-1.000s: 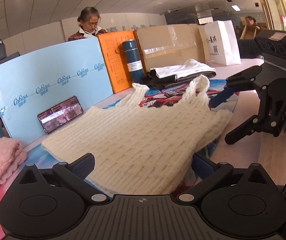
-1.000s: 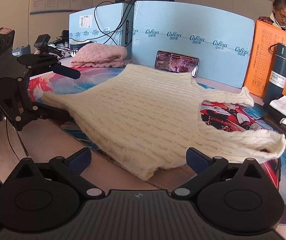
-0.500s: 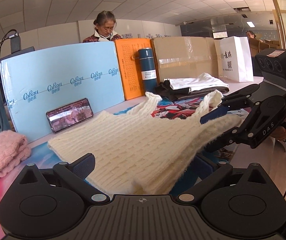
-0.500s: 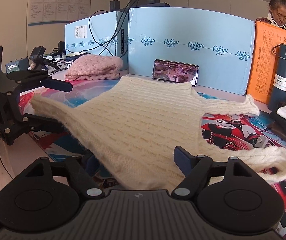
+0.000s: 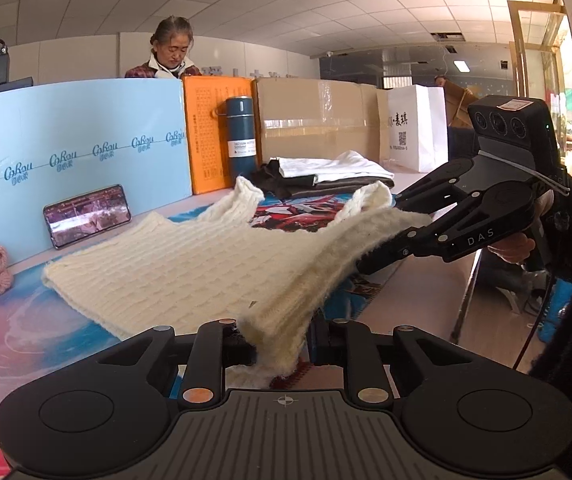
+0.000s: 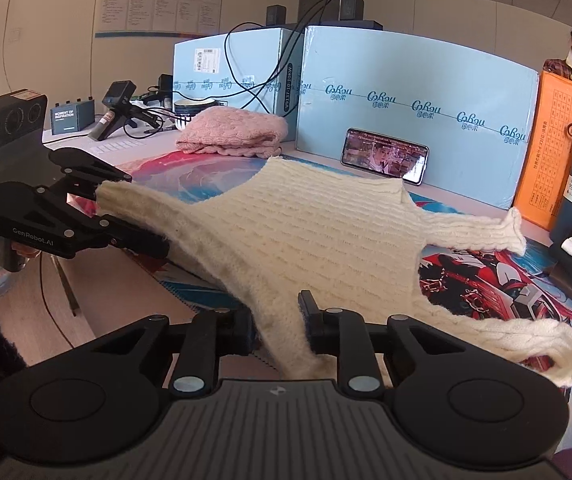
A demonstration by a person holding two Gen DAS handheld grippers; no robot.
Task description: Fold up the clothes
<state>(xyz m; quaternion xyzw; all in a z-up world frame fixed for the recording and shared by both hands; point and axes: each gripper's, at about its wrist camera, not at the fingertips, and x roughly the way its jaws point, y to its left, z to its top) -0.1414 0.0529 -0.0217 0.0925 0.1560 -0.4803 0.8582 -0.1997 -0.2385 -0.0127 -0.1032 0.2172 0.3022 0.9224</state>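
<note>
A cream knit vest lies on a printed mat, its two shoulder straps pointing away to the right. My left gripper is shut on the vest's near bottom corner and holds it off the mat. My right gripper is shut on the vest's near edge below the armhole and lifts it too. The right gripper shows in the left wrist view, and the left gripper shows in the right wrist view. The vest hangs stretched between the two grips; its far edge rests on the mat.
A pink knit garment lies folded at the back left. A phone leans on a blue foam board. A dark flask, an orange board and folded white and dark clothes stand at the back right. A person sits behind.
Both grippers went from open to shut on the vest's near edge. They have lifted that edge off the mat, and the vest now hangs taut between them.
</note>
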